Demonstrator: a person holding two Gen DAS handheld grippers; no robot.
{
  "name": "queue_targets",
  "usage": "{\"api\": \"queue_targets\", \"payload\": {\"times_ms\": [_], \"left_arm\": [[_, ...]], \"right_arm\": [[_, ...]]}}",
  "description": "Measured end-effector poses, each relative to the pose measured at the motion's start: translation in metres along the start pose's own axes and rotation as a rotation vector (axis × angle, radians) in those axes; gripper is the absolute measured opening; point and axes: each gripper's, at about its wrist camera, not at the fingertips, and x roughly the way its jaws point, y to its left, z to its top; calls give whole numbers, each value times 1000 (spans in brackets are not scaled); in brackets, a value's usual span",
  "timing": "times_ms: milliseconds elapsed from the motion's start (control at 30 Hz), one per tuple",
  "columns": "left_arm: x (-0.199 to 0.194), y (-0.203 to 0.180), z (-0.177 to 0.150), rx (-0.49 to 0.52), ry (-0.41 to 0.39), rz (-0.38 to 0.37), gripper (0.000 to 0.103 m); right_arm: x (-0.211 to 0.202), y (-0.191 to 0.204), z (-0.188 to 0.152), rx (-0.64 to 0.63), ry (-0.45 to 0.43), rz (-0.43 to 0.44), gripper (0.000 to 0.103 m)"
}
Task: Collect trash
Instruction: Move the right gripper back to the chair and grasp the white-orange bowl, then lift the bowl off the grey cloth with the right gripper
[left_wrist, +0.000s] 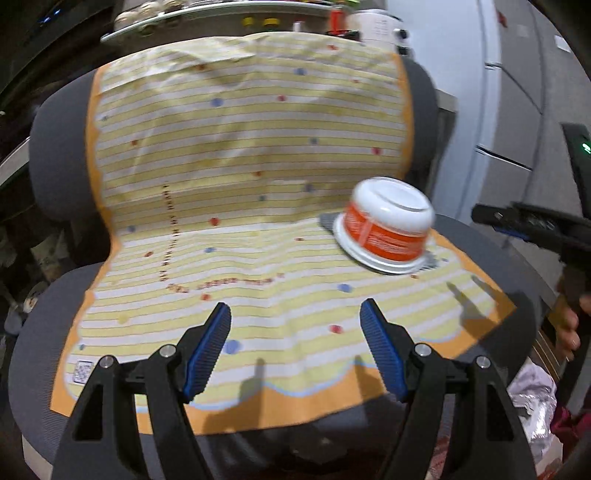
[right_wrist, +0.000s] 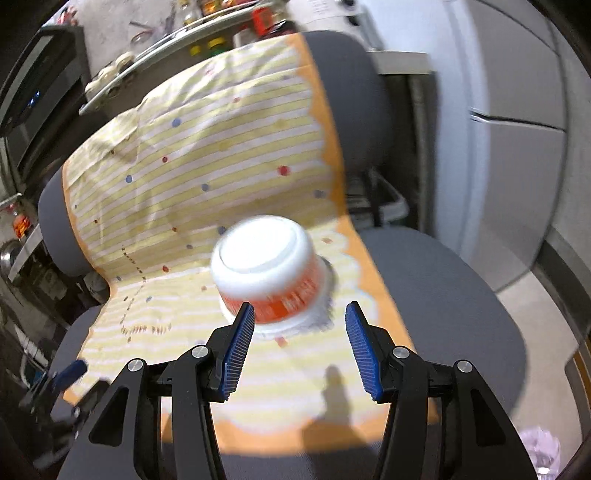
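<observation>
— Grey chair (left_wrist: 48, 155) upholstery is seen beneath everything; what is noted at each gripper?

— The left gripper (left_wrist: 295, 347) is held released, nothing between its blue pads, above the striped sheet (left_wrist: 236, 147). The right gripper (right_wrist: 300, 347) is likewise spread, nothing clasped; one upturned cup (right_wrist: 269, 273) is seen just beyond its fingertips, untouched.

— Where is the cup placed?

— It is rested upside down on the sheet, on the seat's right part, near the backrest fold.

— Any writing?

— White print is carried on the cup's orange band, but it is blurred and cannot be read. One small code square (left_wrist: 82, 371) is printed at the sheet's corner. One crumpled bag (left_wrist: 535, 402) is glimpsed beside the chair.
</observation>
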Motion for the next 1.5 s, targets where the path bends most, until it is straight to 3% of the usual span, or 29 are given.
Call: {"api": "queue_targets", "payload": {"times_ms": [167, 367, 600, 800, 1133, 1267, 1367, 1500], "left_arm": [[7, 21, 1, -30, 14, 24, 71], [15, 30, -5, -48, 41, 20, 71], [6, 23, -8, -44, 33, 1, 71], [-7, 10, -13, -27, 23, -16, 71], [-17, -20, -18, 25, 26, -61, 71], [-21, -36, -15, 42, 19, -94, 71], [-23, -50, -13, 59, 10, -113, 71], [-27, -59, -9, 84, -11, -101, 71]], "right_arm": [[49, 19, 26, -20, 38, -36, 54], [66, 13, 23, -8, 78, -52, 52], [30, 6, -9, -23, 94, -37, 53], [1, -9, -63, -56, 241, -73, 53], [-79, -40, -111, -62, 256, -97, 52], [-89, -46, -112, -60, 193, -122, 34], [-73, -51, -109, -35, 189, -76, 23], [-47, -39, -103, -48, 176, -27, 21]]}}
